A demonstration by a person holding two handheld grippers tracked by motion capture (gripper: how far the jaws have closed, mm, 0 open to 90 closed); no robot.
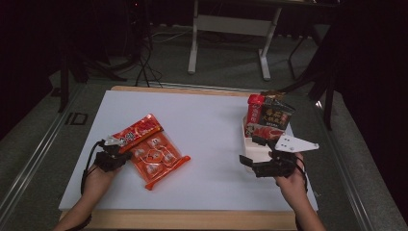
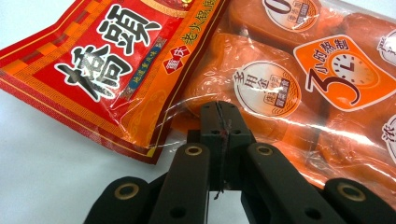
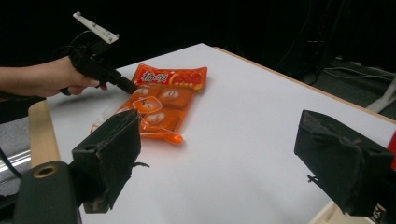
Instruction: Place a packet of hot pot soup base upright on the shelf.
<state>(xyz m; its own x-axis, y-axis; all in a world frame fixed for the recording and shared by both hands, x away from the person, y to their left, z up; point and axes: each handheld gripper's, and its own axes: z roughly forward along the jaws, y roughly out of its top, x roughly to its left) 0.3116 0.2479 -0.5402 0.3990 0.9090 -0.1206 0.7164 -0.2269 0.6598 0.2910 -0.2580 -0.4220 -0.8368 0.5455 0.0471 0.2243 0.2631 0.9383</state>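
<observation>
From where I stood, the job looked like clearing snack packets off the white table [image 1: 207,125] into the pale bin [image 1: 255,151] at its right side, though nobody had said so. That bin already held a couple of upright packets, a red one [image 1: 255,111] and a dark one [image 1: 275,120], so I judged part of the work done. Still out on the table, well apart from the bin, lay the red packet [image 1: 137,131] resting partly over the orange packet [image 1: 156,159] of clear-wrapped blocks. The left gripper [image 2: 222,122] had its jaws pressed together, their tips at the clear edge of the orange packet; whether any film was caught between them I could not tell. The right gripper [image 3: 233,158] sat just beside the bin's near wall with its jaws spread wide and nothing between them. To my eye two packets were left to carry over, and neither had been lifted off the table yet.
</observation>
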